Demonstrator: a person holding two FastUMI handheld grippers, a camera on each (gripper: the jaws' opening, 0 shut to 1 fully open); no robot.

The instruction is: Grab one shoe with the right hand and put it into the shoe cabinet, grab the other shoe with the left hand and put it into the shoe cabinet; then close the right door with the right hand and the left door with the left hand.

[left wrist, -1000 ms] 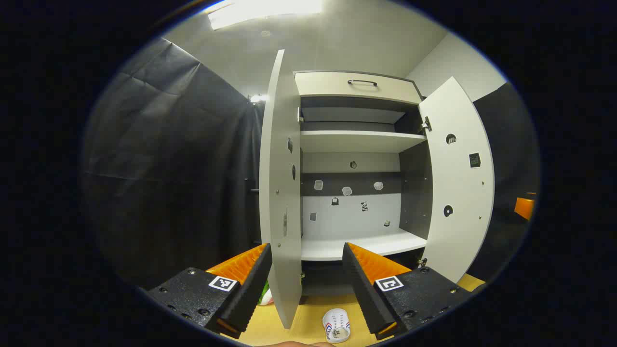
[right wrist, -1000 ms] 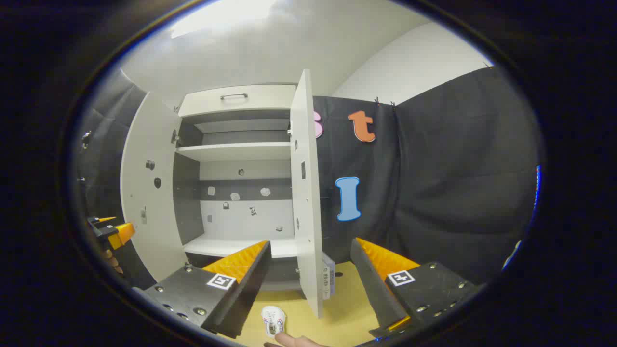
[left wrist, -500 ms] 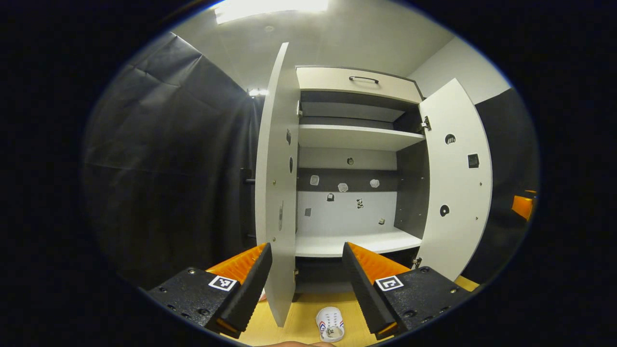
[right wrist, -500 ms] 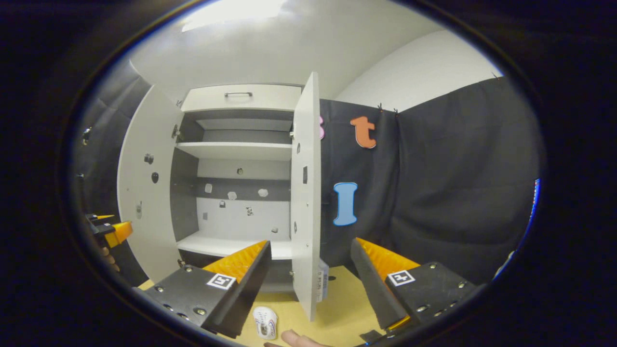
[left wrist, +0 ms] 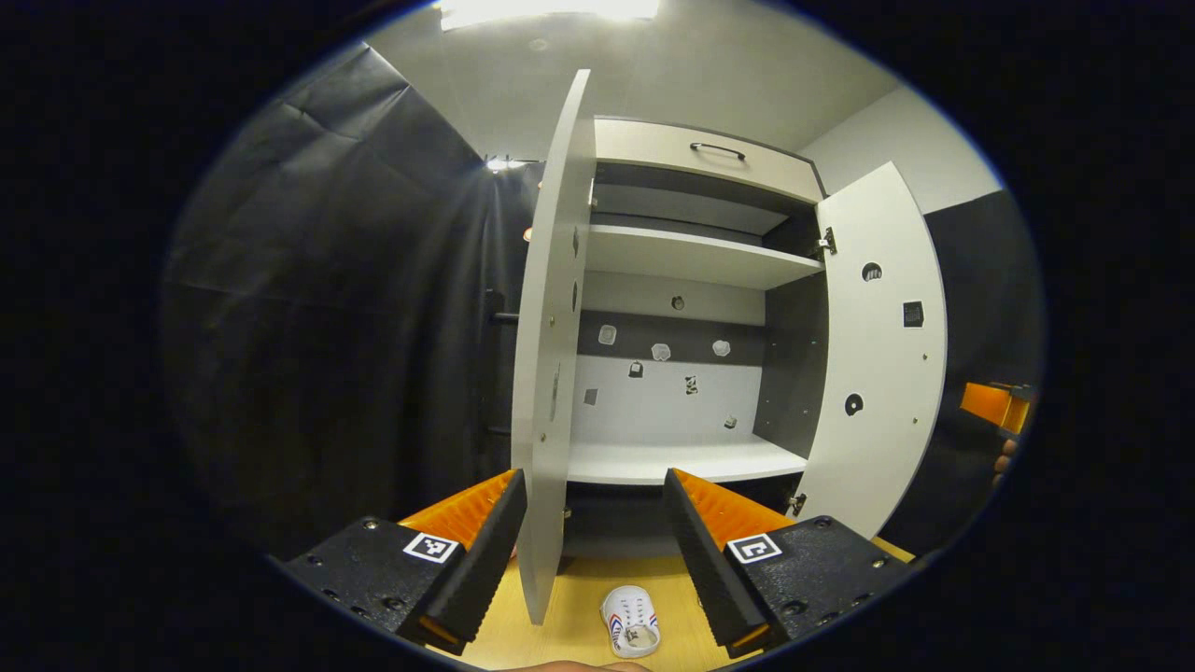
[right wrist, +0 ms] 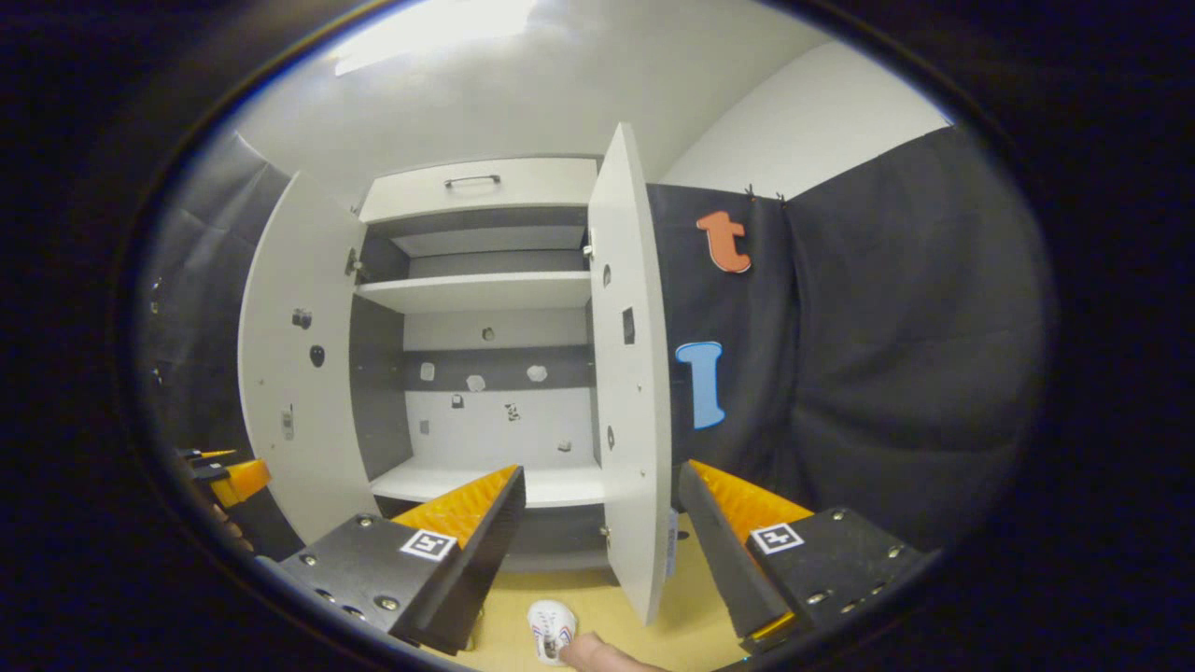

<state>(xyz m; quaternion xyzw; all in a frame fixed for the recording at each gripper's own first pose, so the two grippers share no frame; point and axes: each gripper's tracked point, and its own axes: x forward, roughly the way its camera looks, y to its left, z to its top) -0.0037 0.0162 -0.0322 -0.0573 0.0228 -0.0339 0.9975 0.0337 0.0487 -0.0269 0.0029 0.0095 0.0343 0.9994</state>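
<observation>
A small white shoe [left wrist: 630,620] with red and blue stripes lies on the wooden floor in front of the open shoe cabinet [left wrist: 695,159]. The shoe [right wrist: 551,631] lies the same way in the right gripper view. My left gripper [left wrist: 593,476] is open and holds nothing; it points at the edge of the left door [left wrist: 551,355], well above the shoe. My right gripper [right wrist: 602,467] is open too, facing the right door [right wrist: 635,392]. Both doors stand wide open. The right gripper [left wrist: 991,403] shows at the far right, the left gripper [right wrist: 233,476] at the far left.
Inside the cabinet are a low white shelf [left wrist: 672,462] and a higher one [left wrist: 691,257]; a drawer with a dark handle [left wrist: 717,149] sits on top. Black cloth hangs on both sides. A person's fingertip [right wrist: 597,653] shows beside the shoe.
Both views have drifted slightly: in the right gripper view the cabinet and its right door slid to the right. The shoe stays on the floor and both grippers stay open.
</observation>
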